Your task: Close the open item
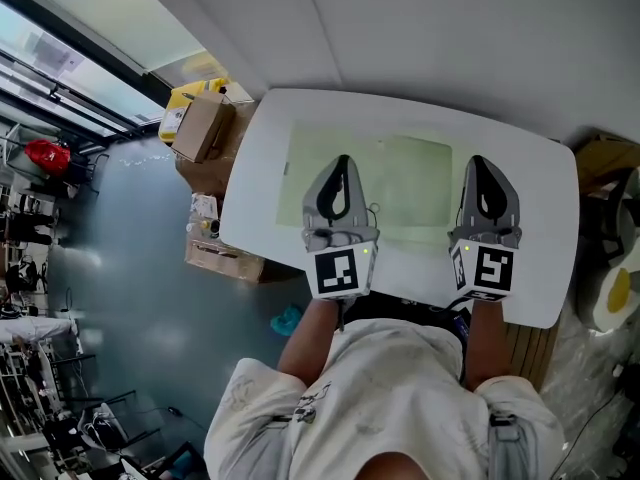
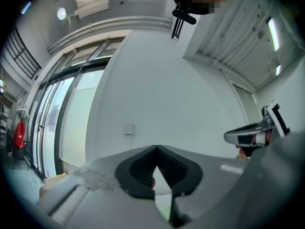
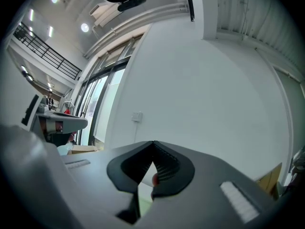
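A white table (image 1: 520, 168) carries a pale green mat (image 1: 400, 183), and I see nothing lying on either. My left gripper (image 1: 343, 159) hovers over the mat's front left part, its jaws shut tip to tip with nothing between them (image 2: 156, 147). My right gripper (image 1: 481, 159) hangs beside the mat's front right corner, also shut and empty (image 3: 153, 142). Both point away from me toward a plain white wall. No open item shows in any view.
Cardboard boxes (image 1: 205, 126) and a yellow object (image 1: 190, 96) stand on the floor left of the table, with another box (image 1: 222, 258) nearer me. More cardboard (image 1: 605, 158) sits to the right. A wall switch (image 2: 127, 128) is ahead. Glass doors are on the left.
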{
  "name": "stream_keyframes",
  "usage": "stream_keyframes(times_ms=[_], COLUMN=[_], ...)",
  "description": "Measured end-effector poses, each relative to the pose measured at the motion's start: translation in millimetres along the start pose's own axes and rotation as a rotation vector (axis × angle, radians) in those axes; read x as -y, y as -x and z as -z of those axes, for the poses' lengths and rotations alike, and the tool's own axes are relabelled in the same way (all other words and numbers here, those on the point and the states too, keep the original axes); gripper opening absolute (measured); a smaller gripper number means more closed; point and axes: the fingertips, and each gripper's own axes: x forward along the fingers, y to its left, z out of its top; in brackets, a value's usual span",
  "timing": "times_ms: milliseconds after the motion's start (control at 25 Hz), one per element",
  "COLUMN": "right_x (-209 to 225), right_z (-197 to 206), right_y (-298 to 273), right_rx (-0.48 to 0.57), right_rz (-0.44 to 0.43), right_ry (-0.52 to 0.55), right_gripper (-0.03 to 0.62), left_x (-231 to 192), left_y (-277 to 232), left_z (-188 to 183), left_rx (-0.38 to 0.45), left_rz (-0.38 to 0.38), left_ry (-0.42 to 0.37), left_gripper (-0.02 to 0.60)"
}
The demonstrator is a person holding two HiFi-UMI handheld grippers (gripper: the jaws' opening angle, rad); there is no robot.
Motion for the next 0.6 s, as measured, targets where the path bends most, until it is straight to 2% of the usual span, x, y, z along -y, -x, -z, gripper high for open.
stream_keyframes(times_ms=[240, 600], right_x=[-29, -73], right_z=[3, 7], right_y=[-17, -32], right_rx=[-0.011, -0.028], right_rz=[-0.022, -0.100], right_ry=[0.019, 0.034], right_gripper=[0.002, 0.002], left_x=[-27, -71], left_y=[-2, 15], left_z=[10, 27], left_rx=[-0.009, -0.042], left_rz=[-0.010, -0.091], left_ry=[0.009, 0.011], left_gripper=[0.002, 0.002])
